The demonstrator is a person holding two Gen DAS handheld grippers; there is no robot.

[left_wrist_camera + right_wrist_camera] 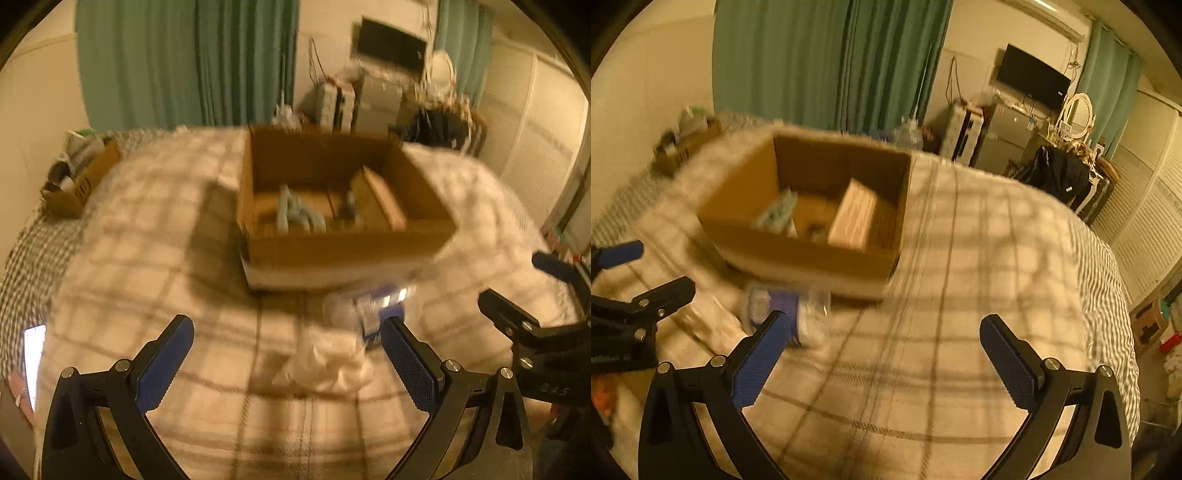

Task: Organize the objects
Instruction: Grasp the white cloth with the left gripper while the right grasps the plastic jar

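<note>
An open cardboard box (347,247) sits on a checked blanket on the bed; it also shows in the right wrist view (809,258). Inside lie a smaller brown box (376,201) and pale blue-grey items (291,214). A blue and white packet (376,306) lies on the blanket against the box front, also in the right wrist view (783,314). A crumpled white tissue or bag (328,363) lies just in front of it. My left gripper (286,332) is open and empty above the blanket, near the tissue. My right gripper (882,328) is open and empty, right of the packet.
A second cardboard box (74,184) with clutter sits at the bed's far left. A lit phone (33,358) lies at the left edge. Beyond the bed are green curtains (831,62), a wall TV (1030,79), suitcases and a dark bag (1056,173).
</note>
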